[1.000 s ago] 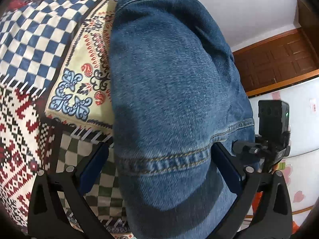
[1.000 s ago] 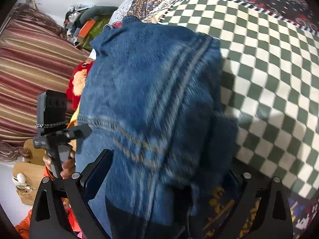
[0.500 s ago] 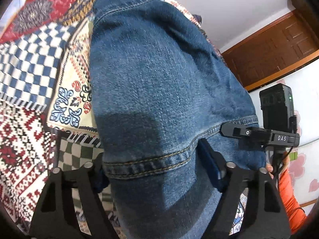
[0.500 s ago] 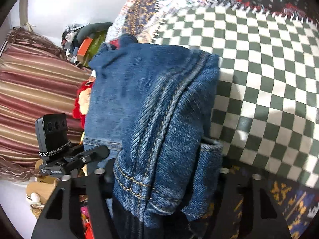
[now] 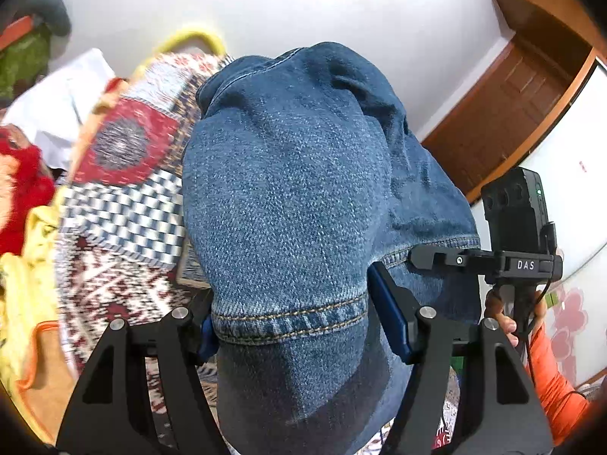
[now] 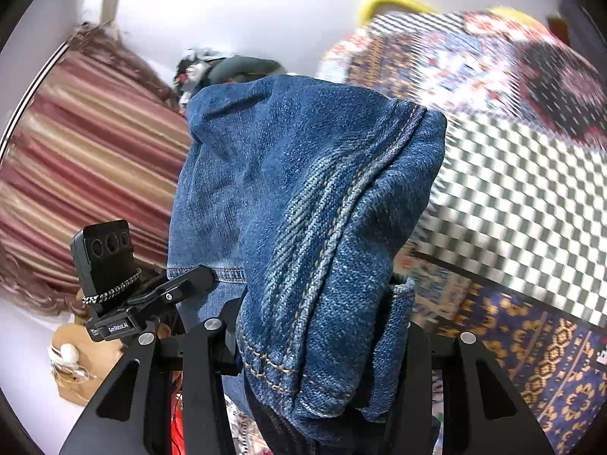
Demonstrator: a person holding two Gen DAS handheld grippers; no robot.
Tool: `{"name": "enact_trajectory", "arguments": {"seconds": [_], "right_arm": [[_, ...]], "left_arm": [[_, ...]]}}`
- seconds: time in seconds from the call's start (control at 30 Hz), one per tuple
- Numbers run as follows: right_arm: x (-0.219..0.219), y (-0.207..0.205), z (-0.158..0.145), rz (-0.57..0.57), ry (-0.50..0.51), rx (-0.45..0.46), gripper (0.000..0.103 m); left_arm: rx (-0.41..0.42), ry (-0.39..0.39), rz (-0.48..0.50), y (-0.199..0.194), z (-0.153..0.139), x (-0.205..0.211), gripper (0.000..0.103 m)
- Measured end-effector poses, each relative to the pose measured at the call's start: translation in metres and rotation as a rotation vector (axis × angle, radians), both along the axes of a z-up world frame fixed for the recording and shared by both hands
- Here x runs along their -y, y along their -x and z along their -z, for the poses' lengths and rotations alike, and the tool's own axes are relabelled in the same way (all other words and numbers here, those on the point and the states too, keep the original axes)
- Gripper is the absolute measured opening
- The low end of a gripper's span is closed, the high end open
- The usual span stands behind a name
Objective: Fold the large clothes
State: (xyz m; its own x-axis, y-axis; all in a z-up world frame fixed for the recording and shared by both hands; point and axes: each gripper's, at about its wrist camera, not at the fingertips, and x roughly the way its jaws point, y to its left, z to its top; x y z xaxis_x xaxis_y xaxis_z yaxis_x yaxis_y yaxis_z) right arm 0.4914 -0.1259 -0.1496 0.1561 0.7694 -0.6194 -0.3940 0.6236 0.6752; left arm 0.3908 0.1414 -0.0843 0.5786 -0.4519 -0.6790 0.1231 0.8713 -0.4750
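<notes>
- Left gripper (image 5: 290, 335) clamped on the hem of the jeans (image 5: 296, 197); blue pads (image 5: 389, 322) press the stitched hem band from both sides.
- Right gripper (image 6: 315, 345) clamped on a bunched hem of the same jeans (image 6: 303, 208), several denim layers between the jaws, side seam running up from the grip.
- Jeans location: held off the patchwork bedspread (image 5: 125, 204), draped forward over both grippers; each wrist view is mostly filled by denim. How much cloth, if any, touches the bed cannot be told.
- Both grippers side by side: right unit visible in the left wrist view, and vice versa.
- Progress (judgement): early to middle. Hems are gathered in both grips, so the legs look brought together; no flat fold lies on the bed. Left to do: lay down, fold over, smooth.
- Edges: hem band in the left grip lies flat and even; the right grip is thicker and uneven, with one flap hanging loose below, which could slip.
- Open room: green-checked part of the bedspread (image 6: 531, 197) ahead of the right gripper appears bare. Striped curtain (image 6: 87, 144) and a cluttered heap sit to its left; red and yellow cloth (image 5: 22, 204) at the bed's left margin.
</notes>
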Motion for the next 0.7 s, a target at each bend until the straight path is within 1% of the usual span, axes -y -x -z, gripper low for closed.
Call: {"name": "enact_trajectory", "arguments": {"seconds": [0.07,0.13,0.23,0.33,0.37,0.5,0.53,0.6,0.7], "right_arm": [[-0.022,0.008,-0.007,-0.016,0.009,0.014,0.043],[-0.036,0.012,-0.005,-0.033,0.015,0.005,0.043],[-0.066,0.018,0.014,-0.063,0.036,-0.034,0.043],[-0.089,0.02,0.045,-0.082,0.057,-0.095,0.044],[-0.097,0.019,0.057,-0.088,0.067,-0.121,0.043],[-0.12,0.014,0.112,-0.112,0.116,-0.221,0.044],[-0.124,0.012,0.124,-0.12,0.129,-0.234,0.044],[-0.131,0.01,0.139,-0.132,0.155,-0.228,0.044],[-0.14,0.0,0.149,-0.163,0.18,-0.198,0.045]], "left_arm": [[-0.002,0.005,-0.024,0.009,-0.001,-0.023,0.069],[-0.016,0.011,-0.042,0.018,0.006,-0.037,0.069],[-0.066,0.025,-0.075,0.023,0.021,-0.059,0.069],[-0.135,0.039,-0.102,0.029,0.054,-0.081,0.069],[-0.17,0.046,-0.114,0.03,0.071,-0.088,0.069],[-0.257,0.067,-0.142,0.03,0.129,-0.104,0.069],[-0.275,0.072,-0.145,0.028,0.143,-0.108,0.069],[-0.312,0.096,-0.153,0.026,0.171,-0.115,0.069],[-0.329,0.154,-0.173,0.024,0.197,-0.127,0.072]]}}
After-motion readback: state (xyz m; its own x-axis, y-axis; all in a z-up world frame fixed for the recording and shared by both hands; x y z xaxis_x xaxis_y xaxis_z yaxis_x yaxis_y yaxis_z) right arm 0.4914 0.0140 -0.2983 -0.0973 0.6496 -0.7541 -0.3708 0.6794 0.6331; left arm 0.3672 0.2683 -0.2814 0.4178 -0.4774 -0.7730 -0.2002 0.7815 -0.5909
